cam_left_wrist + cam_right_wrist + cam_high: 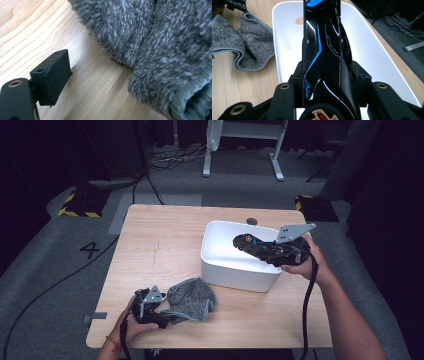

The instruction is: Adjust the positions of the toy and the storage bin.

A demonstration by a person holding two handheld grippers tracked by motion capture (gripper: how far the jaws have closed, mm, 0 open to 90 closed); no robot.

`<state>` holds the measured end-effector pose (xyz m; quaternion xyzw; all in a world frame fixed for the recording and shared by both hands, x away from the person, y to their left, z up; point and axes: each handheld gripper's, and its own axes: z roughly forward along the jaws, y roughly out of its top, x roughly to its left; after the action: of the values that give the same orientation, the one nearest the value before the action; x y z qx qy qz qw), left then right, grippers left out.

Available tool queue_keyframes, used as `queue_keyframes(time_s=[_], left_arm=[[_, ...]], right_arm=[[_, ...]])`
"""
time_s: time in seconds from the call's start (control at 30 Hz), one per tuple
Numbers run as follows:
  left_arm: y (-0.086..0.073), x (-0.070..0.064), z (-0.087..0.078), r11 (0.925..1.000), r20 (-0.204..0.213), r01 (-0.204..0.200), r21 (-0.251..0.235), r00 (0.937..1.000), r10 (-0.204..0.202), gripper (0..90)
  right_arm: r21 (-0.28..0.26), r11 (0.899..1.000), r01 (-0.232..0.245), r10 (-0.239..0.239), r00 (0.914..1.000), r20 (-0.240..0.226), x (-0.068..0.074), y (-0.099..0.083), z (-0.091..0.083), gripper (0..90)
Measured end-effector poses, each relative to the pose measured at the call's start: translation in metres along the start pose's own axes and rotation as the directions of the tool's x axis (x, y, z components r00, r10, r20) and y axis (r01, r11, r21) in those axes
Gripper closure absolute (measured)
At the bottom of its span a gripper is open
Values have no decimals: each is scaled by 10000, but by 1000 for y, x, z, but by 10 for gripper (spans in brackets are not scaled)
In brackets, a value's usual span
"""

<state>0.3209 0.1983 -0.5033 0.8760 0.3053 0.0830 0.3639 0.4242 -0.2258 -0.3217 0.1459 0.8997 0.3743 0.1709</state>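
A glossy black toy car with blue stripes (250, 244) hangs over the white bin (218, 251), and my right gripper (272, 253) is shut on its rear part. In the right gripper view the car (322, 50) runs forward from between the jaws over the bin's white floor (287, 37). A fuzzy grey cloth (192, 300) lies crumpled on the table at the front left. My left gripper (166, 316) rests at its left edge, open. In the left gripper view one black jaw stands on bare wood and the cloth (155, 45) covers the other side.
The wooden table (160, 235) has bare surface across its left and far parts. A small dark disc (251, 221) lies behind the bin. Around the table are grey floor, cables and a white desk frame (245, 145).
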Motion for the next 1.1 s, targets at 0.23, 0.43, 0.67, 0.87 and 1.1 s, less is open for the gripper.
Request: queue_keyframes(time_s=[0.23, 0.43, 0.67, 0.87, 1.1], left_arm=[[0, 0, 0, 10000, 4, 3, -1, 10000, -3, 145], [0, 0, 0, 10000, 11, 0, -4, 10000, 0, 145], [0, 0, 0, 10000, 15, 3, -3, 10000, -3, 146], [0, 0, 0, 10000, 16, 2, -5, 10000, -2, 146], [0, 0, 0, 10000, 17, 2, -2, 10000, -2, 146]], right_arm=[[395, 9989, 262, -250, 9992, -324, -5, 3, 14, 577], [981, 9943, 428, -375, 9978, -555, -8, 7, 29, 576], [1710, 9839, 521, -380, 9957, -848, -13, 10, 50, 576], [2457, 9670, 677, -434, 9937, -1029, -14, 11, 67, 576], [2993, 9502, 873, -483, 9896, -1355, -15, 11, 78, 576]])
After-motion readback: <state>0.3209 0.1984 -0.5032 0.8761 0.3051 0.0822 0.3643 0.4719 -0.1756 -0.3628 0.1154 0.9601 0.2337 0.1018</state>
